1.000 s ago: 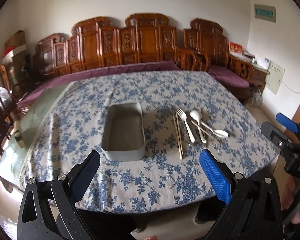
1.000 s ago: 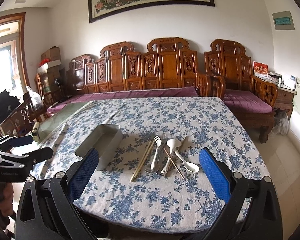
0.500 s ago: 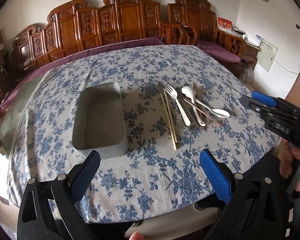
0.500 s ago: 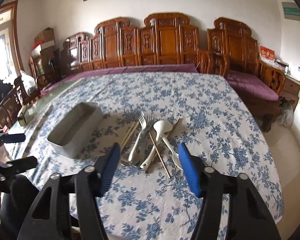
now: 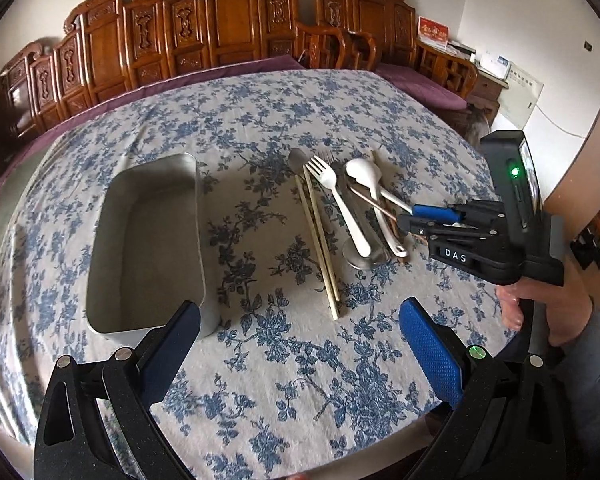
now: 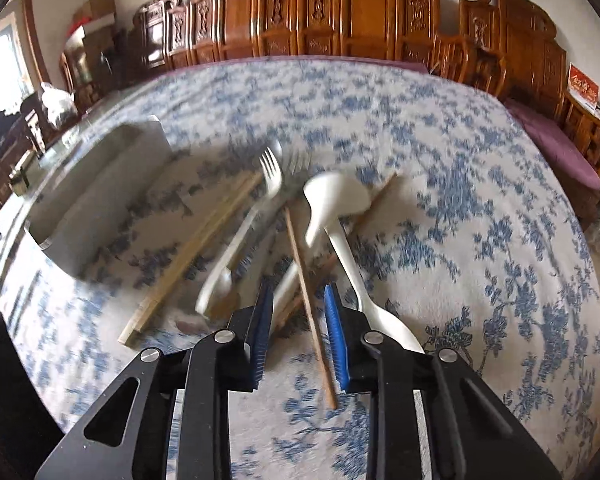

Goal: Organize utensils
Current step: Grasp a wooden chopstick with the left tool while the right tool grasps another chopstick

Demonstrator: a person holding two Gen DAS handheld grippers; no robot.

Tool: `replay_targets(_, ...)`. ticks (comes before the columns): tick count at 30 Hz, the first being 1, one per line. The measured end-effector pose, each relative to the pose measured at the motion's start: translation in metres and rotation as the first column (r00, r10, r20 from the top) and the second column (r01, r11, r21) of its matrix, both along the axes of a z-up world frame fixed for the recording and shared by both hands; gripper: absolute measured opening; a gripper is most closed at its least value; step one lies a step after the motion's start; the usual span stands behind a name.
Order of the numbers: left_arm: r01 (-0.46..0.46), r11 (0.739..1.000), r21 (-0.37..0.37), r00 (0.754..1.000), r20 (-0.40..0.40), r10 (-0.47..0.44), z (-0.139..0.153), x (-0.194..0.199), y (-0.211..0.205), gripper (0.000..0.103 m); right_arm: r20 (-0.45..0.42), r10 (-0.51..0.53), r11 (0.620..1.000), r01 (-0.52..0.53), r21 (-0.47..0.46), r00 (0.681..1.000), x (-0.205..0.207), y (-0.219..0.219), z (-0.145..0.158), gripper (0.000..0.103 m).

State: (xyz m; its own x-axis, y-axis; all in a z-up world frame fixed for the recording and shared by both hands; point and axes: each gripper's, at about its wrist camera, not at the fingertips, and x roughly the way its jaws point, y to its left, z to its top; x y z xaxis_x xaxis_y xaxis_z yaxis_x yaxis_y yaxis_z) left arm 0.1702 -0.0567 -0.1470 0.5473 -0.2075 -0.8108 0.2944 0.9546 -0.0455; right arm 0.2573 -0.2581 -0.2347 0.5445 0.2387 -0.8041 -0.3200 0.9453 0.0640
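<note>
Right hand-held gripper (image 6: 296, 312): black frame, blue ribbed pads, jaws just been closing, now a narrow gap. A thin brown chopstick (image 6: 308, 300) runs up between the pads; they do not press on it as far as the blurred right wrist view shows. Left hand-held gripper (image 5: 300, 332): jaws wide apart, nothing between them, over the near edge of the worktop (image 5: 260, 420).

Utensils lie in a loose heap right of the worktop's middle: pale wooden chopstick pair (image 5: 318, 236), straight and square-edged; white plastic fork (image 5: 338, 200); white plastic spoon (image 5: 364, 172); metal spoon (image 5: 366, 258) with its bowl towards the near edge, partly under the fork.

Grey metal tin (image 5: 144, 240), oblong with rounded corners, stands left of the heap, well apart from it. Cloth on the worktop: white, blue flower print, slightly creased.
</note>
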Motion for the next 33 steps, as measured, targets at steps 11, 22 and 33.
replay_targets(11,0.046,0.999,-0.004,0.996,-0.076,-0.046,-0.039,0.017,-0.018,0.072,-0.041,0.050,0.998,-0.052,-0.033,0.998,-0.004,0.002,-0.011,0.008)
replay_targets(22,0.067,0.996,0.056,0.987,-0.149,-0.058,-0.080,0.028,-0.034,0.045,-0.009,0.044,0.998,-0.043,0.055,0.999,-0.028,-0.011,0.015,0.006)
replay_targets(33,0.045,0.991,0.123,0.993,-0.112,-0.031,-0.083,0.038,-0.038,0.017,0.021,-0.020,0.997,0.018,0.075,1.000,-0.032,-0.027,0.021,0.006)
